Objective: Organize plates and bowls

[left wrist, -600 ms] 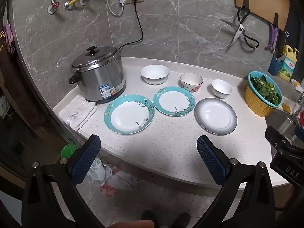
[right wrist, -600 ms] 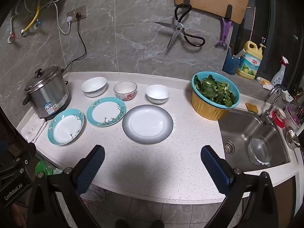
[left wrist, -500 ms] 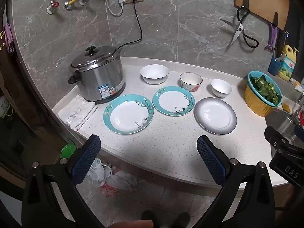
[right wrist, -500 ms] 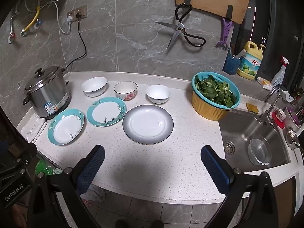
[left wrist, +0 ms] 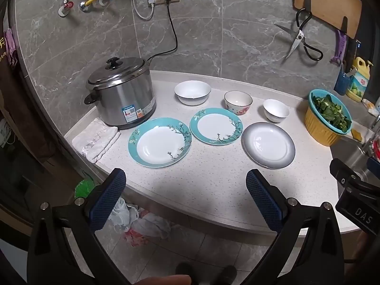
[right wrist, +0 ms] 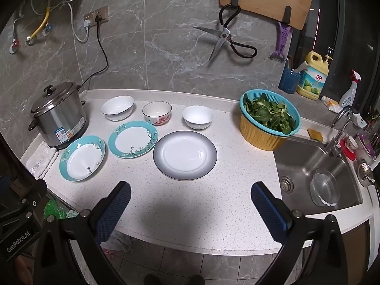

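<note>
Three plates point(right wrist: 185, 155) lie in a row across the middle of the frame on the counter point(right wrist: 190, 209), three bowls point(right wrist: 157, 112) just behind them; a steel pot point(right wrist: 59, 118) stands at left; both the left gripper point(left wrist: 185, 190) and right gripper point(right wrist: 190, 201) hover at the bottom, jaws wide apart, empty.

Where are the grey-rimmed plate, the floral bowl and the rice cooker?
grey-rimmed plate point(right wrist: 185, 154): right wrist view, on its white centre.
floral bowl point(right wrist: 158, 119): right wrist view, on its patterned outer wall.
rice cooker point(left wrist: 125, 99): left wrist view, on its steel side wall.
</note>
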Available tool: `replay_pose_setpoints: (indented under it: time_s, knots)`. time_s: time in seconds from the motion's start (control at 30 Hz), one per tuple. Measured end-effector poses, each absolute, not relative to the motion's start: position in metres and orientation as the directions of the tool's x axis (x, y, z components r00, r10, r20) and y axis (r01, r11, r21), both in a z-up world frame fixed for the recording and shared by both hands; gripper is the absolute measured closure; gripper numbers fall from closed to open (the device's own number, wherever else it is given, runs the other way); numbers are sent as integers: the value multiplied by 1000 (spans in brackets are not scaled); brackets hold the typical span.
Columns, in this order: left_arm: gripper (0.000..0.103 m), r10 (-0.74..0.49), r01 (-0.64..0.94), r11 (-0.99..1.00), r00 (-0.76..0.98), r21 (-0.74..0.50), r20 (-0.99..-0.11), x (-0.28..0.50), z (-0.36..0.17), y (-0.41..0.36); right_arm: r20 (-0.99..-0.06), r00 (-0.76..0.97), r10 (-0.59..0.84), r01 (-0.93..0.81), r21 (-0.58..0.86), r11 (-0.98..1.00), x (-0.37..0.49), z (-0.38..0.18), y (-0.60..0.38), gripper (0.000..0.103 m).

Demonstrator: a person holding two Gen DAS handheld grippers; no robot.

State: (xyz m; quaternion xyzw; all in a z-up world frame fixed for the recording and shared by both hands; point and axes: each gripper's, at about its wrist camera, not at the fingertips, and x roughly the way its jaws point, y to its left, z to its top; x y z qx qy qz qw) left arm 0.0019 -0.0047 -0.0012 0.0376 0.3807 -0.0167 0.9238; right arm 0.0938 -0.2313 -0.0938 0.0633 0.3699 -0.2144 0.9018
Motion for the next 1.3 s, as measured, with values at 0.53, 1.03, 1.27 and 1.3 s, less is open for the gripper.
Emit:
replay_pose_setpoints:
  time_s: [0.53, 1.03, 1.27, 1.3]
  knots:
    - [0, -15, 65, 997, 710, 44, -704, 0, 0, 0, -693, 635, -340, 433, -45, 900, 92, -93, -231, 0]
    - [0, -17, 67, 997, 710, 43, -704, 0, 0, 0, -692, 637, -341, 433, -45, 900, 90, -93, -231, 0]
    - [0, -17, 67, 997, 710, 44, -704, -1, 0, 0, -692, 637, -340, 432, -45, 901, 90, -94, -230, 0]
    - [0, -16, 67, 997, 710, 44, -704, -1, 0, 0, -692, 637, -340, 432, -45, 901, 90, -94, -230, 0]
